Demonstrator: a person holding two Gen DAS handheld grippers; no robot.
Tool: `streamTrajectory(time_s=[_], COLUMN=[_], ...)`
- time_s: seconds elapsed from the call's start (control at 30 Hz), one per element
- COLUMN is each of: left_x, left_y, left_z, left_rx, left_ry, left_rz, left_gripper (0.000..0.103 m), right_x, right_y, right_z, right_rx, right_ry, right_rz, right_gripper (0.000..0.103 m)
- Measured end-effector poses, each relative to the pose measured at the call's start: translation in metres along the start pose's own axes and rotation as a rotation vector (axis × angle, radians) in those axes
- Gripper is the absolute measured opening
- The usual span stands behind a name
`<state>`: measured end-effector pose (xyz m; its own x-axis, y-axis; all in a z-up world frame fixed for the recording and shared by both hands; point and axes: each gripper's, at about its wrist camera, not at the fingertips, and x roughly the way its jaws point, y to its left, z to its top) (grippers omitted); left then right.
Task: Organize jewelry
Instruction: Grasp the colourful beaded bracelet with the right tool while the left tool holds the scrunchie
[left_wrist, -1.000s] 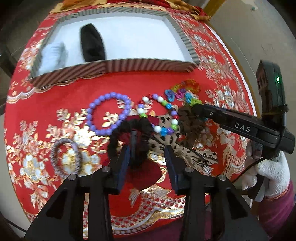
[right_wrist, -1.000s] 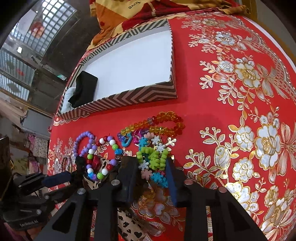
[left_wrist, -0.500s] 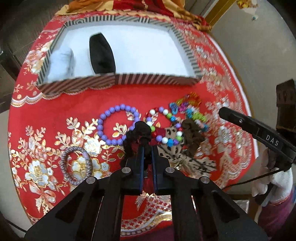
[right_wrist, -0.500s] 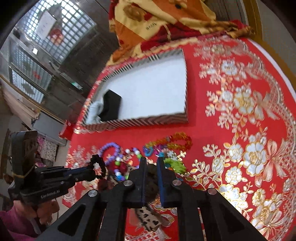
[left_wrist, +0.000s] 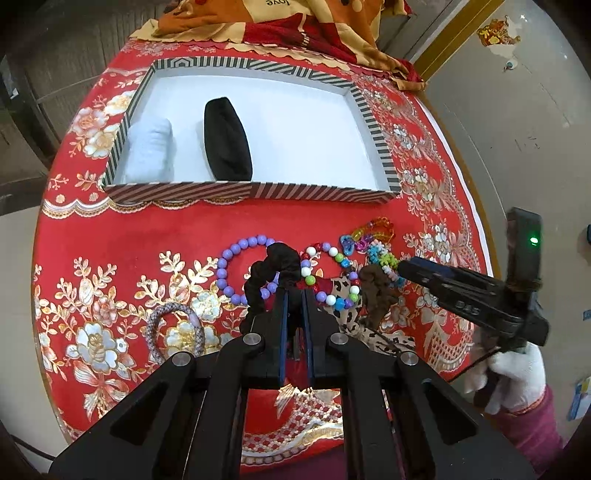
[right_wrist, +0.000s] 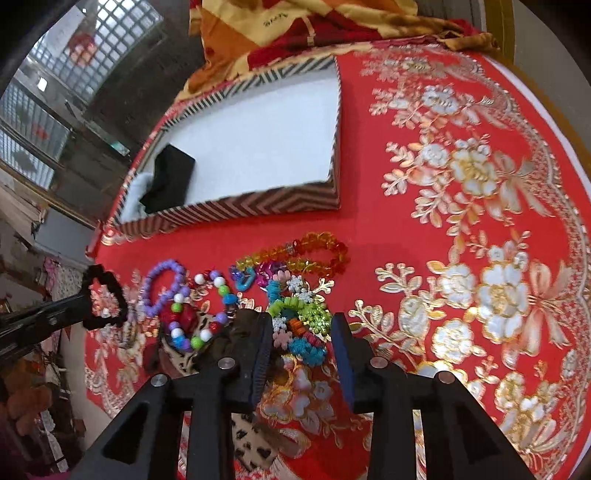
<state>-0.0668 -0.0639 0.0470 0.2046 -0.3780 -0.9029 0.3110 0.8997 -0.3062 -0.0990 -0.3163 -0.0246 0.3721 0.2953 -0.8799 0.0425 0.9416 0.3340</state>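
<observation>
left wrist view: the striped tray (left_wrist: 177, 192) lies far ahead of the fingertips, a black roll (left_wrist: 227, 142) and a white roll (left_wrist: 149, 153) inside it. between tray and fingers the jewelry is spread on the red cloth (left_wrist: 147, 240). the left gripper (left_wrist: 294, 295) is pinched tight on the black scrunchie (left_wrist: 273, 271), which loops just beyond its tips over the purple bead bracelet (left_wrist: 231, 271). the right gripper (right_wrist: 301, 334) has just been opening; its jaws stand narrowly apart around the flower bead strand (right_wrist: 299, 325) without pressing it, the brown scrunchie (left_wrist: 375, 291) beside its left finger. this looks like the pick-up step; next, carry the black scrunchie forward and release it in the tray.
</observation>
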Motion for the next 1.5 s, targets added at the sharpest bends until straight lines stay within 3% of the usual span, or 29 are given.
streamTrajectory(time_s=[0.2,0.3,0.4,0.43,0.47,0.67,0.77,0.8,0.87,0.9,1.0,1.07,1.23,1.5], left_x=[0.004,0.003,0.001,0.0,-0.002,-0.01,-0.012,-0.012,-0.012,-0.011,-0.008,-0.007,-0.008,-0.01], left_y=[0.0,0.003,0.009,0.01,0.011,0.012,0.008,0.007,0.006,0.006,0.006,0.008,0.014,0.02], left_z=[-0.003,-0.004,-0.004,-0.003,-0.003,0.007,0.01,0.011,0.011,0.011,0.011,0.011,0.01,0.012], left_rx=[-0.002,-0.011,-0.026,-0.029,-0.031,-0.029,-0.021,-0.017,-0.012,-0.012,-0.016,-0.021,-0.029,-0.048], left_ry=[0.014,0.014,0.009,0.007,0.003,-0.019,-0.027,-0.028,-0.025,-0.022,-0.012,-0.007,-0.008,-0.016], left_rz=[-0.001,-0.002,-0.002,-0.002,-0.001,-0.004,-0.009,-0.01,-0.011,-0.011,-0.008,-0.006,-0.002,-0.003], left_gripper=[0.006,0.006,0.006,0.006,0.006,0.006,0.006,0.006,0.006,0.006,0.006,0.006,0.006,0.006], right_x=[0.021,0.022,0.011,0.004,-0.005,-0.045,-0.05,-0.047,-0.035,-0.025,-0.002,0.011,0.013,-0.044], right_y=[0.018,0.017,0.015,0.014,0.013,0.014,0.017,0.02,0.021,0.021,0.025,0.024,0.017,0.005], right_z=[0.011,0.009,0.004,0.004,0.004,0.011,0.013,0.011,0.007,0.004,-0.004,-0.003,-0.004,0.003], right_rx=[-0.082,-0.074,-0.063,-0.055,-0.046,-0.042,-0.079,-0.093,-0.105,-0.103,-0.089,-0.073,-0.04,0.015], right_ry=[0.008,0.007,-0.008,-0.022,-0.042,-0.124,-0.116,-0.103,-0.059,-0.026,0.037,0.043,0.03,-0.1], right_rz=[-0.073,-0.051,-0.008,0.012,0.037,0.074,0.061,0.044,0.014,0.014,0.016,-0.033,0.009,0.142], right_gripper=[0.035,0.023,0.023,0.003,0.001,0.001,0.001,0.003,0.024,0.045,0.048,0.043,0.013,0.013])
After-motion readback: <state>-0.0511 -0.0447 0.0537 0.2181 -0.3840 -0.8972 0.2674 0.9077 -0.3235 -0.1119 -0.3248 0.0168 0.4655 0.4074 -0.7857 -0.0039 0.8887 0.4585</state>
